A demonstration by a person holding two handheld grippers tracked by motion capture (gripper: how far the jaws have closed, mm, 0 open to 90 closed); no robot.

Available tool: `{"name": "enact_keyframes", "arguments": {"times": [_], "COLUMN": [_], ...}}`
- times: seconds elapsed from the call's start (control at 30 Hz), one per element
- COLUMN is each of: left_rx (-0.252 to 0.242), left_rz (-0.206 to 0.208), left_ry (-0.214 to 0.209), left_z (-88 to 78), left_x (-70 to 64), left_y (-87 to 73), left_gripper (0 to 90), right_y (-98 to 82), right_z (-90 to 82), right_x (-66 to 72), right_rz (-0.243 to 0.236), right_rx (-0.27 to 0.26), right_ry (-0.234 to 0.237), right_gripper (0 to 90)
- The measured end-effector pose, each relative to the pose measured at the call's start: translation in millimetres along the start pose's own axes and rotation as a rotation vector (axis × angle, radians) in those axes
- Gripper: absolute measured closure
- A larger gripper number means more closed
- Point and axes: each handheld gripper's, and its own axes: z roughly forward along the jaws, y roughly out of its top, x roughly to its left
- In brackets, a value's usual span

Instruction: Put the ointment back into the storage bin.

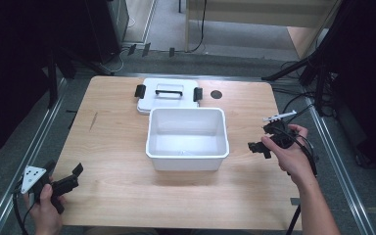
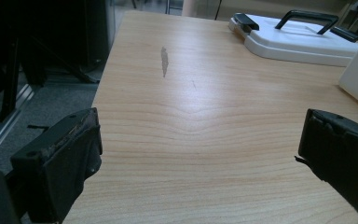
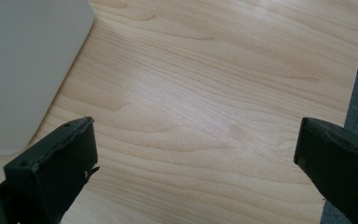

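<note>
So nearest the person, the left gripper point(image 1: 63, 178) sits at the table's point(image 1: 107, 196) front-left corner, jaws spread wide with nothing but bare wood between them. Over on the right side, the right gripper point(image 1: 266, 138) hangs just beside the white bin point(image 1: 187, 139), jaws also wide apart, nothing in them. The bin stands mid-table, open on top. Right behind it, touching or nearly so, its white lid point(image 1: 169, 95) lies flat with the black handle point(image 1: 169, 90) up.

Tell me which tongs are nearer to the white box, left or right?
Right. The right tongs are just beside the white box, at its right side; the left tongs stay far away near the table's front-left corner.
</note>
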Motion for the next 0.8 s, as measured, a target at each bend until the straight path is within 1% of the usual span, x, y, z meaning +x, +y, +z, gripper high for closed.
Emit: {"name": "enact_keyframes", "arguments": {"times": [0.03,0.07,0.1,0.13,0.2,0.23,0.27,0.3,0.33,0.37,0.43,0.53,0.6,0.63,0.67,0.7,0.73,0.77,0.8], "left_rx": [-0.001,-0.001,-0.001,-0.002,-0.003,-0.003,-0.004,-0.003,-0.004,-0.003,-0.004,-0.004,-0.005,-0.004,-0.004,-0.003,-0.003,-0.003,-0.003], "left_rz": [-0.001,-0.001,-0.001,-0.001,-0.002,-0.001,-0.003,-0.003,-0.003,-0.003,-0.004,-0.004,-0.005,-0.008,-0.009,-0.009,-0.008,-0.008,-0.007], "left_ry": [0.000,0.000,-0.001,-0.001,-0.002,-0.003,-0.003,-0.003,-0.003,-0.003,-0.003,-0.003,-0.003,-0.003,-0.002,-0.002,0.000,0.000,-0.002], "left_z": [0.0,0.0,0.0,-0.1,-0.1,-0.3,-0.3,-0.4,-0.4,-0.4,-0.4,-0.4,-0.5,-0.6,-0.6,-0.7,-0.8,-0.8,-0.9], "left_x": [0.1,0.1,0.2,0.3,0.4,0.6,0.6,0.7,0.7,0.8,0.8,0.8,0.8,0.8,0.8,0.8,0.8,0.7,0.4], "left_y": [0.0,0.0,-0.1,-0.1,-0.1,-0.2,-0.2,-0.1,-0.2,-0.1,-0.2,-0.2,-0.2,-0.3,-0.3,-0.3,-0.4,-0.3,-0.3], "left_gripper": [0.4,0.4,0.4,0.4,0.4,0.4,0.4,0.4,0.4,0.4,0.4,0.4,0.4,0.4,0.4,0.4,0.4,0.4,0.4], "right_y": [-2.5,-2.5,-6.8,-14.0,-21.6,-21.6,-28.8,-28.8,-38.9,-43.6,-47.1,-62.8,-77.9,-83.0,-83.0,-88.1,-97.7,-97.7,-106.4], "right_z": [0.4,0.4,0.6,0.8,0.5,0.5,0.5,0.5,1.4,1.9,2.2,3.3,4.3,5.0,5.0,5.8,7.5,7.5,8.5], "right_x": [-1.0,-1.0,-2.0,-3.8,-6.1,-6.1,-8.9,-8.9,-12.0,-13.0,-13.9,-17.5,-20.4,-21.0,-21.0,-21.9,-23.9,-23.9,-26.5], "right_rz": [-0.001,-0.001,-0.002,0.001,0.015,0.015,0.028,0.028,0.031,0.033,0.032,0.049,0.065,0.076,0.076,0.079,0.084,0.084,0.084], "right_rx": [-0.013,-0.013,-0.036,-0.071,-0.108,-0.108,-0.135,-0.135,-0.164,-0.177,-0.187,-0.218,-0.251,-0.257,-0.257,-0.264,-0.272,-0.272,-0.282], "right_ry": [0.003,0.003,0.003,0.014,0.017,0.017,0.024,0.024,0.022,0.020,0.018,0.015,0.018,0.018,0.018,0.022,0.025,0.025,0.024], "right_gripper": [0.0,0.0,0.0,0.0,0.0,0.0,0.0,0.0,0.0,0.0,0.0,0.0,0.0,0.0,0.0,0.0,0.0,0.0,0.0]}}
